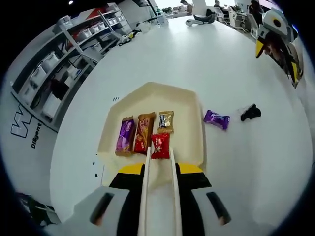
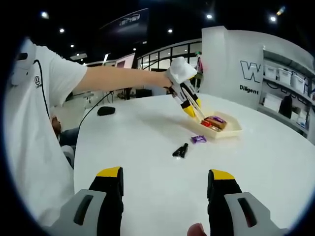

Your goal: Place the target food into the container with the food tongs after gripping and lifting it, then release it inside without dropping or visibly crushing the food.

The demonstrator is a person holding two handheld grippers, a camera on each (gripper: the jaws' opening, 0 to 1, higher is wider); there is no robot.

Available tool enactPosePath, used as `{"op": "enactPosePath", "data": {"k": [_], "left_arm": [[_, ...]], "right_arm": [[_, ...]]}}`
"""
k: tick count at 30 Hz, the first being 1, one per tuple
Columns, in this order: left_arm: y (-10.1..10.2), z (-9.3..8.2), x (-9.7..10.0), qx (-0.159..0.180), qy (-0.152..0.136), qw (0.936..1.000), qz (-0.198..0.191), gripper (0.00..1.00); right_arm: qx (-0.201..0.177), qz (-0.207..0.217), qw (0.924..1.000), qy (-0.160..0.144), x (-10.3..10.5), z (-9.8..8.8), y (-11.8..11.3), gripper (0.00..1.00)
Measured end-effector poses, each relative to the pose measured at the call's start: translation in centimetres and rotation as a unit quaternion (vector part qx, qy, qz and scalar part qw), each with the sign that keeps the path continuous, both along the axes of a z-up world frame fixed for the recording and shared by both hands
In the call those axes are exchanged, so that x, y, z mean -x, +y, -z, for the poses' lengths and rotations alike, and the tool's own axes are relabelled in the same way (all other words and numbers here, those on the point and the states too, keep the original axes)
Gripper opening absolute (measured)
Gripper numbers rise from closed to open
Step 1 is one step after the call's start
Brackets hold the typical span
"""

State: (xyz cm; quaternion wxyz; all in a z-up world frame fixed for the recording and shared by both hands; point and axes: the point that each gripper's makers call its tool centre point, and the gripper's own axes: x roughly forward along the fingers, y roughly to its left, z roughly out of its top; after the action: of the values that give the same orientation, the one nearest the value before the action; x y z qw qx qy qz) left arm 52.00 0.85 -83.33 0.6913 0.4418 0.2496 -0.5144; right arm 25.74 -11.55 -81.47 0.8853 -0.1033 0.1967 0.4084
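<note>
A cream tray (image 1: 192,110) holds a purple packet (image 1: 125,136), a brown packet (image 1: 144,132), a gold packet (image 1: 166,121) and a red packet (image 1: 160,145). My left gripper (image 1: 160,169) is shut on white food tongs (image 1: 145,187). The tong tips flank the red packet at the tray's near end; whether it is lifted I cannot tell. In the right gripper view, the left gripper (image 2: 189,105), held by a gloved hand, reaches down to the tray (image 2: 231,132). My right gripper (image 2: 166,174) hovers open over the table, well short of the tray.
A second purple packet (image 1: 216,119) (image 2: 199,139) and a small black object (image 1: 250,113) (image 2: 180,150) lie on the white table beside the tray. A black item (image 2: 106,111) sits farther back. A person in a white shirt (image 2: 34,128) stands at the table's edge.
</note>
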Motion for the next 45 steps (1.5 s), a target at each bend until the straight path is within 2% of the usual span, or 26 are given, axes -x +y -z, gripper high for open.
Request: {"op": "enactPosePath", "data": {"k": [4,9,11,15,30,45], "left_arm": [[-0.1,-0.1,0.2,0.006,0.003,1.0000,0.001,0.22],[0.1,-0.5,0.0,0.006,-0.006,1.0000,-0.001,0.22],[-0.6,-0.7,0.6,0.017,-0.003,0.9998,0.005,0.22],[-2.3,-0.3,1.5,0.011,-0.010,0.9996,0.022,0.22],[-5.6,0.7,1.2,0.016,-0.013,0.9994,0.026,0.22],[-6.5,0.9,0.4,0.021,-0.006,0.9997,0.011,0.22]], "right_arm": [[-0.001,-0.002,1.0000,-0.001,0.0,-0.1,0.1,0.67],[-0.001,-0.002,1.0000,-0.001,0.0,-0.1,0.1,0.67],[0.000,-0.003,1.0000,0.000,0.0,0.0,0.2,0.67],[-0.001,-0.003,1.0000,0.000,-0.1,0.1,0.2,0.67],[-0.002,-0.001,1.0000,0.002,0.0,0.2,-0.1,0.67],[-0.004,0.001,1.0000,0.003,0.0,0.3,-0.3,0.66]]}}
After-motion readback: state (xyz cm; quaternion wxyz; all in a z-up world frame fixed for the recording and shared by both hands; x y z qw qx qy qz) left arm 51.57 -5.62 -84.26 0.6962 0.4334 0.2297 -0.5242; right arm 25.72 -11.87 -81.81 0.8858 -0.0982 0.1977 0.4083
